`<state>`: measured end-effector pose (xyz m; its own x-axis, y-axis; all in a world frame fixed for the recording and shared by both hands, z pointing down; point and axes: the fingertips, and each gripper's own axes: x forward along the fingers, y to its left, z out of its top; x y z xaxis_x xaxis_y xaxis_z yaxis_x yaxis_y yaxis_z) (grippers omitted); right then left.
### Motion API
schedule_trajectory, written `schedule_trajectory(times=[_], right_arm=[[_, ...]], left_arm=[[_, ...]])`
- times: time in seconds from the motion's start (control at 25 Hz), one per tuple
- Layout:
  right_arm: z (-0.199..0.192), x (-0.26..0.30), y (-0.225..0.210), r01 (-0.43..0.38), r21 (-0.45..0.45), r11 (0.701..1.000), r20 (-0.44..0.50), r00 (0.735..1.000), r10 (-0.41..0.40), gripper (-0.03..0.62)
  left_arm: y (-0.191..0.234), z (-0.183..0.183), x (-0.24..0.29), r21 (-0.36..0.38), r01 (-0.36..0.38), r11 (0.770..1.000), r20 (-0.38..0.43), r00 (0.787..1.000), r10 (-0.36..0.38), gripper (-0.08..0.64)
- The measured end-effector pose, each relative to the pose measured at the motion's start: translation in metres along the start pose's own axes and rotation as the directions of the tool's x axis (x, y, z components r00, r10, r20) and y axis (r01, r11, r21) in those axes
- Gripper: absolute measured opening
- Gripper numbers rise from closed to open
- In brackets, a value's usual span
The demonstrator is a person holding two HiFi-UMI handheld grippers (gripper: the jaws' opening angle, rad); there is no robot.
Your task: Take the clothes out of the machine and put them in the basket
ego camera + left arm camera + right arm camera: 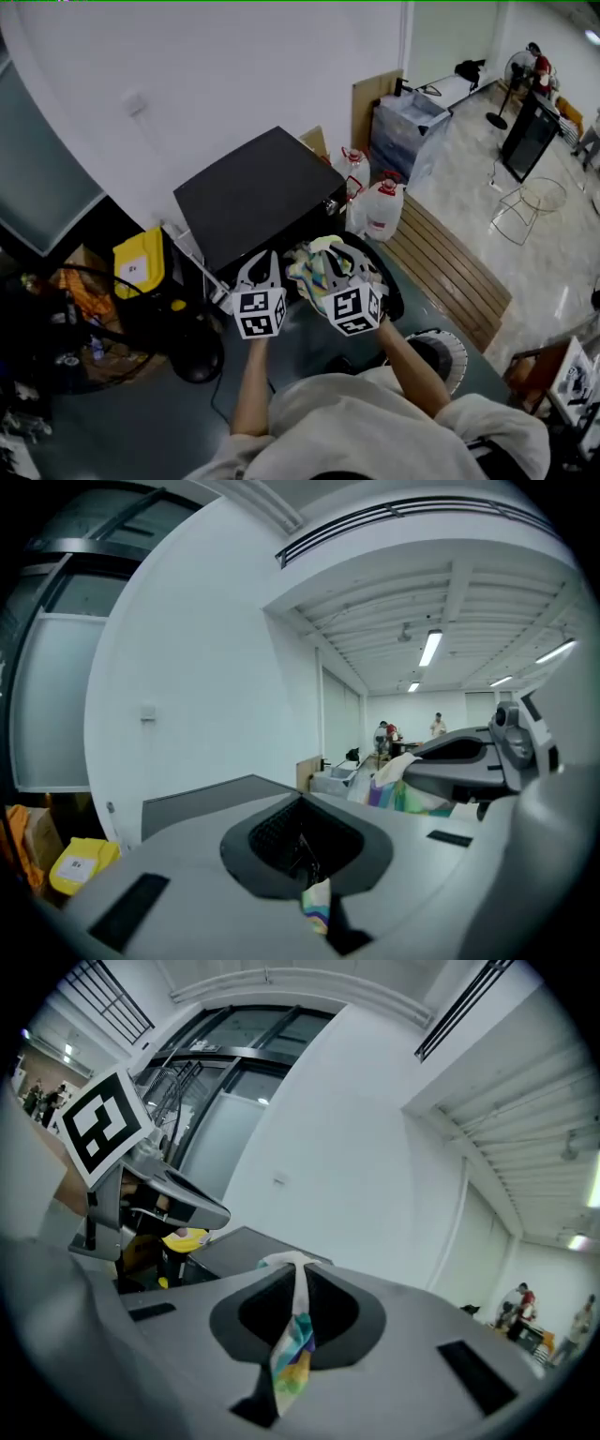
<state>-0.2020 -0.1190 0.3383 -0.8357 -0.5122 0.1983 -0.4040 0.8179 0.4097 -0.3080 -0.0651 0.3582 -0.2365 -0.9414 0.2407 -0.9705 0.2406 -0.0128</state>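
Jaws of the left gripper (pixel 316 902) are pressed together on a small corner of the colourful cloth (pixel 311 264), and the jaws of the right gripper (pixel 286 1349) are clamped on another fold of it. In the head view, the cloth hangs bunched between the two grippers, just in front of the black-topped machine (pixel 253 192).

Two tools (pixel 262 264) (pixel 334 261), one cloth (pixel 305 269), one machine (pixel 255 192)

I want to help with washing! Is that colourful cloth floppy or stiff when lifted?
Probably floppy: the colourful cloth bunches up between the left gripper and right gripper and folds thin in their shut jaws. Likely light, since two small pinches seem to hold it.
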Motion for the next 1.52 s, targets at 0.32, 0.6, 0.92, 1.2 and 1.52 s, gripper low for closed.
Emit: schedule_trajectory(times=[0.32, 0.6, 0.92, 1.2, 1.52], right_arm=[[-0.015, -0.058, -0.004, 0.243, 0.076, 0.967, -0.124, 0.965, -0.233, 0.037], [-0.033, -0.15, -0.026, 0.475, 0.062, 0.878, -0.227, 0.863, -0.451, 0.037], [-0.048, -0.27, -0.071, 0.691, -0.013, 0.722, -0.288, 0.689, -0.665, 0.037], [-0.066, -0.386, -0.115, 0.806, -0.086, 0.585, -0.325, 0.533, -0.782, 0.037], [-0.106, -0.471, -0.151, 0.852, -0.105, 0.513, -0.371, 0.445, -0.815, 0.037]], left_arm=[[-0.037, 0.0, -0.01, 0.067, 0.251, 0.966, -0.01, 0.968, -0.251, 0.017], [-0.115, -0.003, -0.024, 0.119, 0.478, 0.87, -0.022, 0.878, -0.479, 0.017], [-0.239, -0.02, -0.041, 0.159, 0.697, 0.699, -0.054, 0.713, -0.699, 0.017], [-0.37, -0.022, -0.069, 0.183, 0.819, 0.544, -0.075, 0.564, -0.823, 0.017], [-0.48, -0.024, -0.093, 0.193, 0.875, 0.444, -0.098, 0.467, -0.879, 0.017]])
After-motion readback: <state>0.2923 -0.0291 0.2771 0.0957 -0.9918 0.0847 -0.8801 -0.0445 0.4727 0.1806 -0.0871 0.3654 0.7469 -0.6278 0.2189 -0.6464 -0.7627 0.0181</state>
